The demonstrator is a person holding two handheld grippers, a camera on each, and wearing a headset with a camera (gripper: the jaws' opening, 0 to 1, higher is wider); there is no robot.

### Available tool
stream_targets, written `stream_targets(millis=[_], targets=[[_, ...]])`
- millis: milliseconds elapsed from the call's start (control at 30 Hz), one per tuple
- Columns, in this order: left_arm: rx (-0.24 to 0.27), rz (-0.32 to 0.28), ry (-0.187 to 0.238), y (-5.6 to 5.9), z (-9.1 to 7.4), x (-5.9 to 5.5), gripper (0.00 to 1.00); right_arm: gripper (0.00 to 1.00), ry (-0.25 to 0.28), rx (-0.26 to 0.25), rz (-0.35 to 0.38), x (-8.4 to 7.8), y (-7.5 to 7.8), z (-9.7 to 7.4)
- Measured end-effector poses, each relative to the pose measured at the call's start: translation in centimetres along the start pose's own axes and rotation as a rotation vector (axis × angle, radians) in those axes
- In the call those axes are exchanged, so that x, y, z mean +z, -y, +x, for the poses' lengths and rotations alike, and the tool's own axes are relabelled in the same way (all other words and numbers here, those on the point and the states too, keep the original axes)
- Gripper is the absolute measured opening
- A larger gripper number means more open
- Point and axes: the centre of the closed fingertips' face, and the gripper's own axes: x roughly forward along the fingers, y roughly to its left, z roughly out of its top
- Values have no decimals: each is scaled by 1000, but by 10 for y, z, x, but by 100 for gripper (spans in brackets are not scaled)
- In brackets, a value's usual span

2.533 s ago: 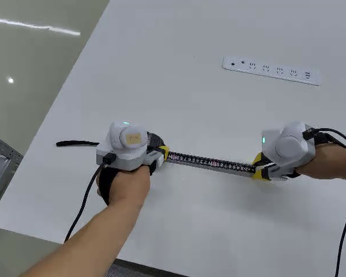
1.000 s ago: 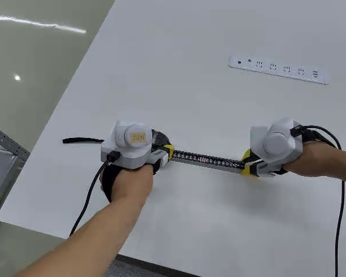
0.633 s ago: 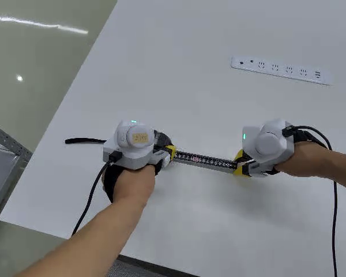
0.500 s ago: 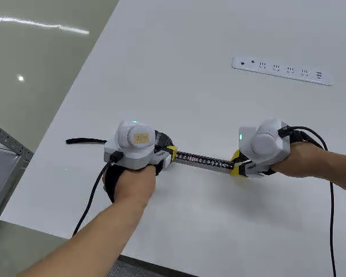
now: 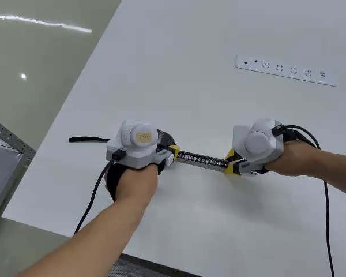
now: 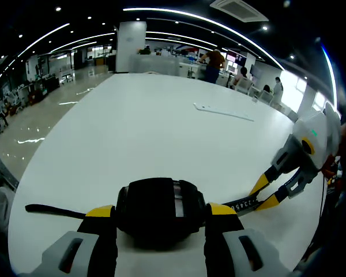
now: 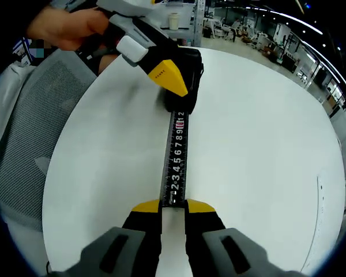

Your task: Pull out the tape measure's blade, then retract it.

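Observation:
A black tape measure case [image 6: 160, 206] sits clamped between the yellow-tipped fingers of my left gripper [image 5: 166, 154], low over the white table [image 5: 219, 46]. Its black blade [image 5: 200, 158] with white numbers runs rightward to my right gripper [image 5: 229, 166], which is shut on the blade's end. In the right gripper view the blade [image 7: 176, 161] stretches from my fingertips [image 7: 173, 206] to the case [image 7: 183, 75], showing numbers up to about 12. A black wrist strap [image 5: 87, 139] trails left from the case.
A white power strip [image 5: 285, 70] lies flat at the table's far right. The table's left edge drops to a glossy floor, with a grey metal rack [image 5: 8, 156] at lower left. Black cables hang from both grippers.
My right gripper has moved left toward the case while still holding the blade's end, so the exposed blade is much shorter. The left gripper and case have stayed put.

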Motion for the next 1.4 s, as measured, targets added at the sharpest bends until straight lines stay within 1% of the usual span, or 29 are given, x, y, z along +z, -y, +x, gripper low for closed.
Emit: stream_targets(millis=[700,1400], targets=[[-5,3,-2,-1,0,0,57,14,31,-5,-3,25,1,11],[-8,6,-3,0,0,-1,57,14,43,-11,-7,43,2,20]])
